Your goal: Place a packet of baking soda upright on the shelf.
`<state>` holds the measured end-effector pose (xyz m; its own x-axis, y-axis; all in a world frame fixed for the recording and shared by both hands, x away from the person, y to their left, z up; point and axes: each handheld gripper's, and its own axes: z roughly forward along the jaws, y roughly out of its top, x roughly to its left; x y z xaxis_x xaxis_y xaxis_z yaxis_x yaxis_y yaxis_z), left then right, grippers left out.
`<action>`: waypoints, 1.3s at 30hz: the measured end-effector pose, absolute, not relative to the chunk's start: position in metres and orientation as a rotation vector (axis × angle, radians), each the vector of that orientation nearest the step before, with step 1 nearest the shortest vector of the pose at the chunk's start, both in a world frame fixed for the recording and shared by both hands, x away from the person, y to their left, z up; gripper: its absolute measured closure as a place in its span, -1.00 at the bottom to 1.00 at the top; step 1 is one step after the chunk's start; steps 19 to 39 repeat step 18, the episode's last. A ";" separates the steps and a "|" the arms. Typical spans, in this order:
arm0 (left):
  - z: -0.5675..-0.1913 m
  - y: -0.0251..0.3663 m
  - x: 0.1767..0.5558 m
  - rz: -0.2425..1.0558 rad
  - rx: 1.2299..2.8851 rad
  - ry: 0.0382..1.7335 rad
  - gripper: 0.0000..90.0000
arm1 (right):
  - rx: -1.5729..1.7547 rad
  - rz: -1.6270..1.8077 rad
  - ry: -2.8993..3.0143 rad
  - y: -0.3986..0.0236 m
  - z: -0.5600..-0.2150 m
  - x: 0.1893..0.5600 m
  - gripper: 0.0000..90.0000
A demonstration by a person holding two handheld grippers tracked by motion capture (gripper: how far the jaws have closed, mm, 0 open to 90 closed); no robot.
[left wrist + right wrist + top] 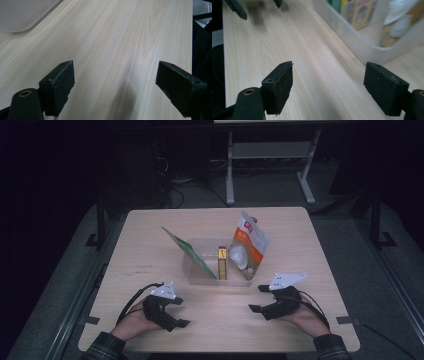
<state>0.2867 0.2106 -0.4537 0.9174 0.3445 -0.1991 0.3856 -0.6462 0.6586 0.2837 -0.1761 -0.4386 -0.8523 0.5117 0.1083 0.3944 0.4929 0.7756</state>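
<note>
Both claws, left claw (181, 312) and right claw (256, 298), rest jaws apart and empty on the surface (150, 250), near the clear bin (197, 276) holding three packets; next, probably a reach into it.

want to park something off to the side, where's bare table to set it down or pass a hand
Bare wood lies left of the clear bin, out to the table edge, and right of it past the orange pouch. A strip behind the bin is free too. The near edge is crowded: left gripper and right gripper flank a narrow gap before the bin.
</note>
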 end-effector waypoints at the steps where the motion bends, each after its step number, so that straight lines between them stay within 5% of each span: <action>1: -0.454 0.210 0.286 -0.074 2.327 0.516 -0.67 | 0.777 1.285 2.608 -0.174 -0.440 0.283 -0.49; 39: -0.456 0.208 0.285 -0.072 2.353 0.498 -0.67 | 0.728 1.221 2.674 -0.164 -0.446 0.280 -0.49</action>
